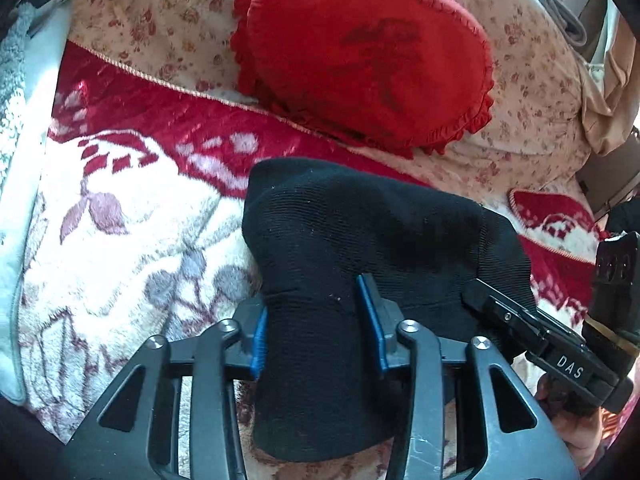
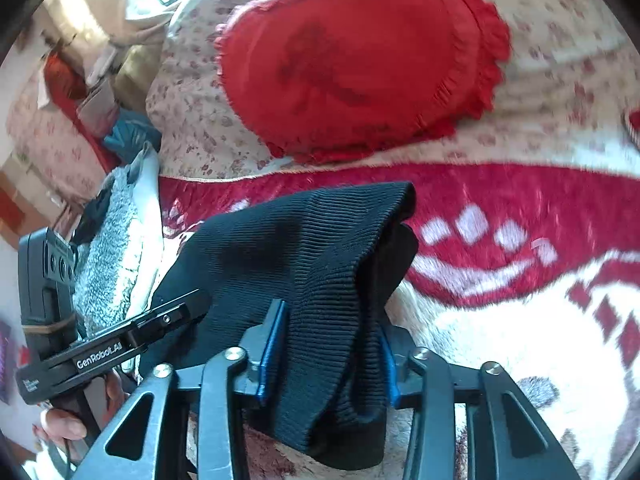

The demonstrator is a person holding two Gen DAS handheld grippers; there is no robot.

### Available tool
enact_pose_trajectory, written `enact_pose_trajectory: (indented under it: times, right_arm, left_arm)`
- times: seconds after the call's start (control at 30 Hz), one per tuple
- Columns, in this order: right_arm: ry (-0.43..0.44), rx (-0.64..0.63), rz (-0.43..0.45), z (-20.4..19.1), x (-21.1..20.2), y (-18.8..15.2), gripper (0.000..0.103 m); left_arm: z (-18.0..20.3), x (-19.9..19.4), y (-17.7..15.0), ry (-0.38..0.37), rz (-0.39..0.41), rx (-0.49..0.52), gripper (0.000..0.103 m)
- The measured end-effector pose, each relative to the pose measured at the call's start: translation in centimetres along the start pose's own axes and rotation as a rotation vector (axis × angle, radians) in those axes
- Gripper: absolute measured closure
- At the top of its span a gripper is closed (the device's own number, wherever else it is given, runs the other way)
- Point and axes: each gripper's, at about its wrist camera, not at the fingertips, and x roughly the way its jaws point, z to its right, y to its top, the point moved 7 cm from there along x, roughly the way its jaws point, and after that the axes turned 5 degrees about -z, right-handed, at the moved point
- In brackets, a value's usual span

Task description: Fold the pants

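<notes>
The black ribbed pants (image 1: 360, 232) are bunched and lifted off a red-and-white fleece blanket (image 1: 132, 216). My left gripper (image 1: 314, 304) is shut on one gathered end; the cloth fills the gap between its blue pads (image 1: 259, 336). My right gripper (image 2: 332, 320) is shut on the other end of the pants (image 2: 304, 240), with the knit pinched between its blue pads (image 2: 274, 344). Each view shows the other tool at its side: the right gripper (image 1: 504, 312) at the cloth's right edge, the left gripper (image 2: 172, 316) at its left edge. The pants' lower part hangs behind the fingers.
A red frilled cushion (image 1: 368, 52) lies on a floral bedspread (image 1: 160, 20) beyond the pants. A grey fluffy cloth (image 2: 108, 264) sits at the blanket's left side. A person's hand (image 2: 64, 424) holds the left tool. Cluttered furniture (image 2: 80, 60) stands past the bed.
</notes>
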Motion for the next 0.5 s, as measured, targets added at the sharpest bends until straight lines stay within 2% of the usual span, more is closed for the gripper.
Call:
enact_pose_trajectory:
  times: [0.23,0.3,0.37,0.4,0.43,0.47,0.5]
  right_arm:
    - [0.03,-0.03,0.06,-1.6,-0.7,4.0,0.066]
    - [0.039,-0.011,0.059,-1.3,0.3,5.3,0.066]
    - [0.032,0.013,0.042,-0.6,1.9,6.1,0.064]
    - [0.009,0.018,0.006,0.0,3.2,6.1,0.063]
    - [-0.024,0.025,-0.032,0.7,4.1,5.8,0.062]
    - [-0.06,0.032,-0.067,1.5,4.9,5.3,0.057]
    - [-0.048,0.034,-0.049,1.6,4.5,5.2,0.057]
  left_arm:
    - [-0.2,-1.5,4.7,0.037,0.079,0.032,0.067]
    - [-0.9,-0.3,5.8,0.048,0.068,0.022,0.067]
    - [-1.8,1.8,6.1,0.07,0.021,0.017,0.067]
    - [-2.3,3.0,5.9,0.086,-0.015,0.012,0.066]
    - [-2.8,4.0,5.6,0.094,-0.033,0.003,0.06]
    - [-2.9,3.9,5.6,0.088,-0.013,-0.002,0.059]
    - [-2.9,3.5,5.5,0.087,-0.004,0.005,0.058]
